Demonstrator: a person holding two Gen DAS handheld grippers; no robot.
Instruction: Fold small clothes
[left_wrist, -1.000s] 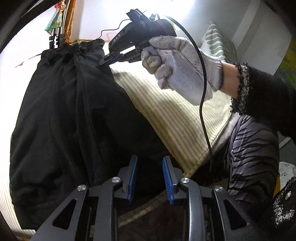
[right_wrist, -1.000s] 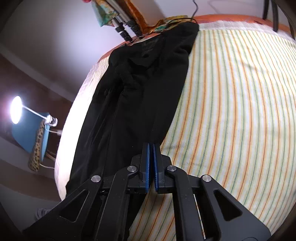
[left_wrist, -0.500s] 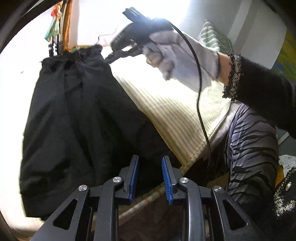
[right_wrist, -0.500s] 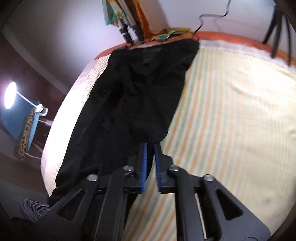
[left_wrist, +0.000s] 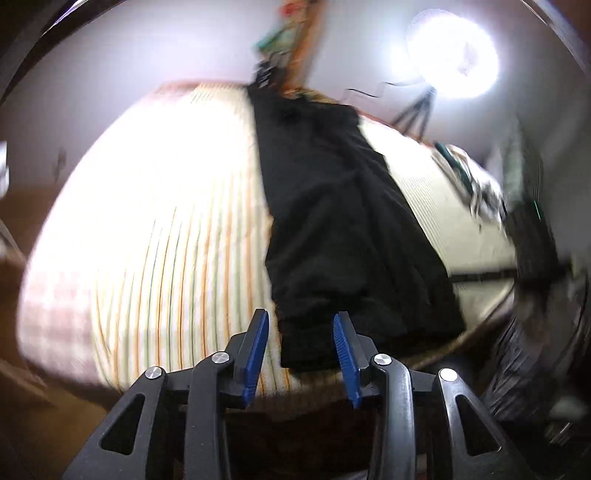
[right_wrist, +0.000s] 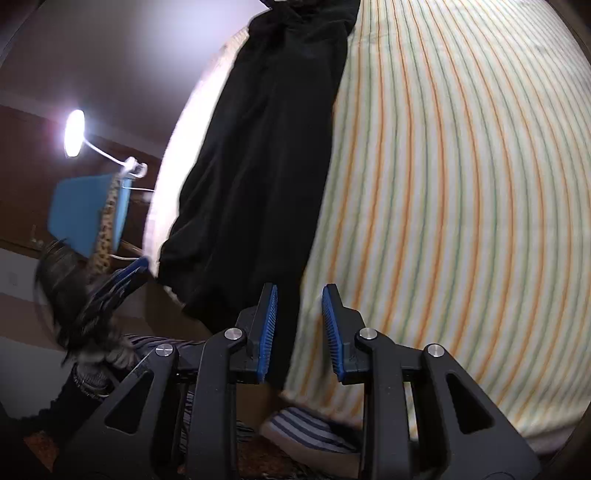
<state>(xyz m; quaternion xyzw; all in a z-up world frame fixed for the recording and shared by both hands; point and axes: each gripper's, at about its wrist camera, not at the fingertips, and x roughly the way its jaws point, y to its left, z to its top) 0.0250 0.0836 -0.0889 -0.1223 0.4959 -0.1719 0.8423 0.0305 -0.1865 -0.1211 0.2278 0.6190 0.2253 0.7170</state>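
A pair of black pants (left_wrist: 340, 221) lies stretched lengthwise on the striped bed sheet (left_wrist: 166, 240). It also shows in the right wrist view (right_wrist: 266, 147). My left gripper (left_wrist: 300, 325) is open, its blue pads either side of the near hem of one leg, at the bed's front edge. My right gripper (right_wrist: 297, 306) is open at the near end of the other leg, at the bed's edge. Neither holds anything. The left gripper (right_wrist: 125, 275) shows blurred at the left of the right wrist view.
The striped sheet (right_wrist: 461, 203) stretches wide to the right of the pants. A lit lamp (right_wrist: 74, 133) and a blue chair (right_wrist: 88, 214) stand off the bed's left side. A bright light on a tripod (left_wrist: 450, 62) stands behind the bed. Patterned cloth (left_wrist: 469, 181) lies at the right.
My right gripper let go of the pants at the far end, opened and came back to the near hem. My left gripper swung left and opened wider around the other leg's hem.
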